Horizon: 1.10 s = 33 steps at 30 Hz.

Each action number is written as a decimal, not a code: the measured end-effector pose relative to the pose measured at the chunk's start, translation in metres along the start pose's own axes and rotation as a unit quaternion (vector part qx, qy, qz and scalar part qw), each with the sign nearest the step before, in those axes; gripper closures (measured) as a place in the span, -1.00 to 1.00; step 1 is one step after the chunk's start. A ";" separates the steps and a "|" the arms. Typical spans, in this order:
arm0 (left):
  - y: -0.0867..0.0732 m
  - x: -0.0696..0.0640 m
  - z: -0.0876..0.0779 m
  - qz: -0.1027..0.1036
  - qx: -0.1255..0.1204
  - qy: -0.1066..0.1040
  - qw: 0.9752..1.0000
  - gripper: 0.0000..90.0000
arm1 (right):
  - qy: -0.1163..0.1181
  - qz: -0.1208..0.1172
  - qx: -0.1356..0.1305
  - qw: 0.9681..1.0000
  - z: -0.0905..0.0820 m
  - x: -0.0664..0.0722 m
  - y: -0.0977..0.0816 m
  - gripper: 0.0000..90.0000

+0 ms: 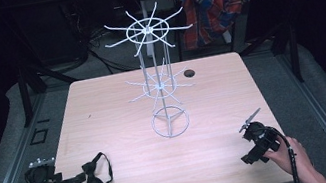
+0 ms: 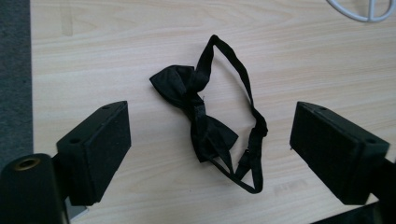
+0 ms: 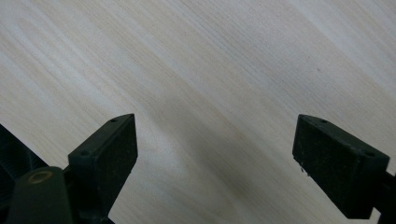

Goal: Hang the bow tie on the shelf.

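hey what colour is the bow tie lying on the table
The bow tie is plain black, strap included; the left gripper view shows it best.

the left hand-held gripper [image 2: 210, 140] hovers over the pale wooden tabletop [image 2: 303, 56] with its two black jaws spread wide. between them lies a black bow tie [image 2: 196, 109], flat on the wood, its thin strap looping to the right, touching neither jaw. a white wire ring [image 2: 362, 10] shows at the far right corner.

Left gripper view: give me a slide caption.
Open fingers of the left gripper straddle a black bow tie lying on the wooden table.
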State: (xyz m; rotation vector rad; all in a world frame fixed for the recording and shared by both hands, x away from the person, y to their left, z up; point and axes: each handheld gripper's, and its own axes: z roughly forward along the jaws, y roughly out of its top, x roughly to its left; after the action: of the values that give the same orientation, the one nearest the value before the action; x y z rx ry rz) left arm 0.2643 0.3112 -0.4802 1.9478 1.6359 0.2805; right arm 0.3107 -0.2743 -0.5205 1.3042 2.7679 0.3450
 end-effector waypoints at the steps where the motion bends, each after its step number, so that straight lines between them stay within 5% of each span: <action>1: 0.001 -0.001 0.001 0.004 0.002 -0.001 1.000 -0.76 | 0.000 0.001 -0.001 1.000 0.000 0.000 0.000 -0.70; 9: 0.004 -0.005 0.009 0.021 0.015 -0.005 1.000 -0.93 | 0.002 -0.011 0.014 1.000 0.000 0.000 0.000 -0.70; 10: 0.005 -0.006 0.011 0.025 0.015 -0.004 1.000 -0.94 | 0.015 0.010 -0.015 1.000 0.005 0.001 -0.003 -0.70; 13: 0.006 -0.009 0.015 0.033 0.023 -0.009 0.999 -0.98 | 0.013 0.029 -0.029 0.999 0.007 0.003 -0.005 -0.70; 14: 0.006 -0.013 0.019 0.038 0.031 -0.010 0.999 -0.99 | 0.011 0.008 0.001 1.000 0.003 -0.001 -0.002 -0.70; 22: 0.003 -0.022 0.035 0.063 0.067 -0.011 0.996 -1.00 | 0.017 0.004 -0.002 1.000 0.006 0.000 0.002 -0.71; 33: 0.004 -0.031 0.042 0.098 0.066 -0.001 0.993 -1.00 | 0.015 -0.007 -0.004 1.000 0.008 0.001 0.007 -0.71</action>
State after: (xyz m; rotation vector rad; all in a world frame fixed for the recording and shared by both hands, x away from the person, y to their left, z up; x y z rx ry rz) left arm 0.2818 0.2689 -0.5056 2.2126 1.4963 0.2504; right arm 0.3165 -0.2676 -0.5263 1.2874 2.7962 0.3762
